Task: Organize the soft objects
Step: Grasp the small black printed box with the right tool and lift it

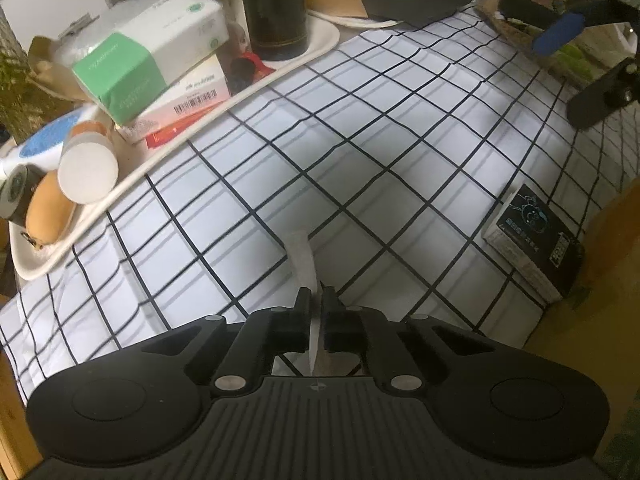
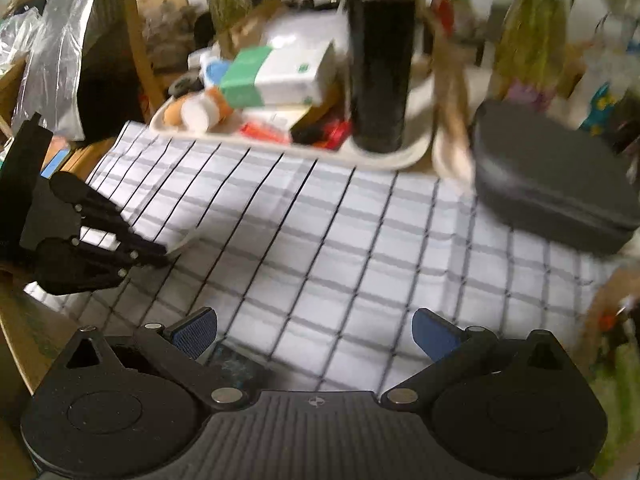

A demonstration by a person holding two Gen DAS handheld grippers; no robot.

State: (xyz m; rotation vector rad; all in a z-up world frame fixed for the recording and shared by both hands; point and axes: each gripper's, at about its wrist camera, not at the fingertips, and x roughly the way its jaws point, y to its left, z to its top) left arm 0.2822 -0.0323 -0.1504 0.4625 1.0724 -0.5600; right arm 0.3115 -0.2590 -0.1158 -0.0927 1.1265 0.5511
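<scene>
A white checked cloth (image 1: 360, 128) with black grid lines covers the table; it also shows in the right wrist view (image 2: 340, 240). My left gripper (image 1: 316, 300) is shut on a raised fold of the cloth (image 1: 304, 260) near its front edge. In the right wrist view the left gripper (image 2: 160, 254) pinches the cloth at the left. My right gripper (image 2: 314, 332) is open and empty above the cloth's near side; its blue pads (image 1: 558, 34) show at the top right of the left wrist view.
A white tray (image 1: 320, 46) at the back holds a green-and-white tissue box (image 1: 160, 52), boxes, a black bottle (image 1: 276, 8) and small items. A dark zip case (image 2: 556, 176) lies at the back right. A small black box (image 1: 536, 240) sits by the cloth's right edge.
</scene>
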